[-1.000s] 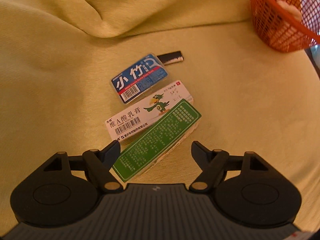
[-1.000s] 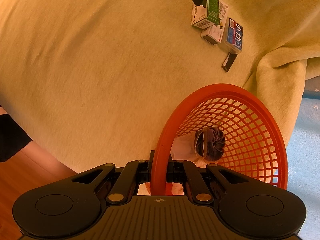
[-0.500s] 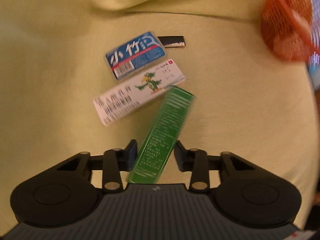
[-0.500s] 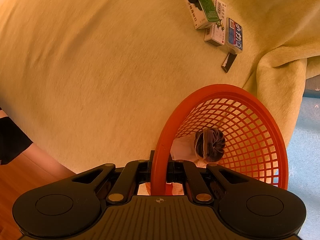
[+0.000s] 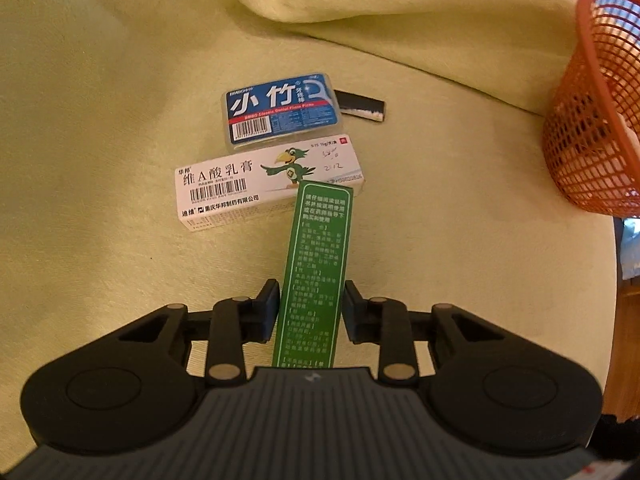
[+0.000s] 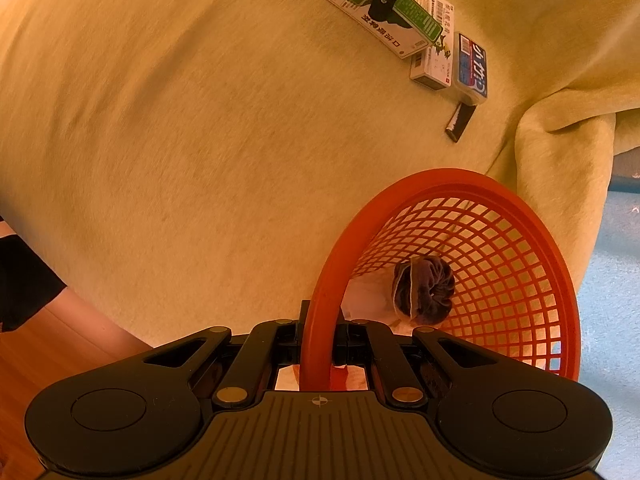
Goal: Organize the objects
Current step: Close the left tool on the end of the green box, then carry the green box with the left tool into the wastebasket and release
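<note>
my left tongs [image 5: 311, 308] are clamped on the green box [image 5: 316, 264], pads [image 5: 269, 307] pressed on both long sides near its near end. the box runs straight out from me, far end raised over the near edge of the white box [image 5: 240, 184]; can't tell if they touch. in the right wrist view the green box [image 6: 394, 8] hangs under a black finger of the left tongs, up off the blanket.

my right tongs [image 6: 318, 354] are shut tight on the rim of the orange basket [image 6: 460, 184], jaws pinching the rim from both sides. the basket is tipped w/ its mouth toward that cam; inside lies a dark purple scrunchie [image 6: 426, 290] on sth white, can't tell what.

further out on the yellow-green blanket [image 5: 100, 120]: the white box lies flat, bird print and barcode up. just behind it, edge to edge, a blue floss case [image 5: 282, 110]. behind that, partly tucked under the case's right end, a small black strip [image 5: 362, 106] w/ white along one edge.

from the left wrist view the basket [image 5: 592, 120] sits far right, well apart from the boxes. blanket bunches into a fold [image 5: 360, 0] at the back. bottom left of the right view: a dark sleeve [image 6: 24, 280] and wood floor [image 6: 48, 360].
</note>
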The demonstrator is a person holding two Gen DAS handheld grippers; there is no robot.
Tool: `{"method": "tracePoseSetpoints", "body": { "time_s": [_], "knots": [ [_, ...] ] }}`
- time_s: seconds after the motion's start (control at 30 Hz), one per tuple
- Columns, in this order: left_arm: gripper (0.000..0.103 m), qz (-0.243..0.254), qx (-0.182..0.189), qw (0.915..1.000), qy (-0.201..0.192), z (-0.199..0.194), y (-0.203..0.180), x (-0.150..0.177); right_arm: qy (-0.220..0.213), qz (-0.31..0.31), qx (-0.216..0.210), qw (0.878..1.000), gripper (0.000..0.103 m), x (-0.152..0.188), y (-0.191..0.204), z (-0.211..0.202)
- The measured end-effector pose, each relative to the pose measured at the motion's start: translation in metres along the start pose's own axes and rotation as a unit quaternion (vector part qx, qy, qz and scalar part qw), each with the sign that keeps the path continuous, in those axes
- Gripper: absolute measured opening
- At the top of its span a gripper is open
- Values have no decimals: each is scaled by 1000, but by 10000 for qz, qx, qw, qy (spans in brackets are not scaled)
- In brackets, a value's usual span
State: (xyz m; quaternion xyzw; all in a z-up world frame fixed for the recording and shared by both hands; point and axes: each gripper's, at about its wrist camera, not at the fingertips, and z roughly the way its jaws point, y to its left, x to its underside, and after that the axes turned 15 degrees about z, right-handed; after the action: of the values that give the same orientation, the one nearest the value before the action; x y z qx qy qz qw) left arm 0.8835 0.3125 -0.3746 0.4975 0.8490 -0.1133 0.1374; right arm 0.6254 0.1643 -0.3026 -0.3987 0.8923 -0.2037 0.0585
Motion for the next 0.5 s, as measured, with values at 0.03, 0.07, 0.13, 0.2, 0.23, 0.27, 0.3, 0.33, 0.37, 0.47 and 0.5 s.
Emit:
{"method": "tracePoseSetpoints", "body": {
  "time_s": [0.03,0.07,0.13,0.2,0.23,0.27,0.3,0.33,0.37,0.47,0.5],
  "knots": [
    [27,-17,-10,10000,36,2,-1,-1,-1,-3,4,10000,3,0,0,0],
    [27,-30,-39,10000,64,3,-1,-2,0,3,8,10000,3,0,0,0],
    [26,-69,-32,9999,119,3,-1,-2,0,8,15,10000,3,0,-1,0],
    [25,-171,-51,9996,208,1,-1,-2,-2,-27,34,10000,3,1,0,0],
    [25,-260,-36,9994,231,-1,0,-2,-3,-39,39,10000,3,1,0,1],
    [25,-359,5,9991,229,-3,0,-1,0,-49,42,10000,3,1,0,1],
    [25,-472,59,9986,217,-6,0,0,1,-53,45,10000,3,1,0,1],
    [25,-584,117,9980,203,-10,0,1,3,-59,51,10000,3,1,0,1],
    [25,-663,155,9975,184,-13,-1,1,8,-71,59,10000,3,1,0,1],
    [25,-811,238,9963,150,-25,-6,2,17,-84,70,9999,3,0,0,1],
    [25,-855,267,9959,119,-30,-8,2,19,-91,74,9999,3,0,0,1]
  ]
}}
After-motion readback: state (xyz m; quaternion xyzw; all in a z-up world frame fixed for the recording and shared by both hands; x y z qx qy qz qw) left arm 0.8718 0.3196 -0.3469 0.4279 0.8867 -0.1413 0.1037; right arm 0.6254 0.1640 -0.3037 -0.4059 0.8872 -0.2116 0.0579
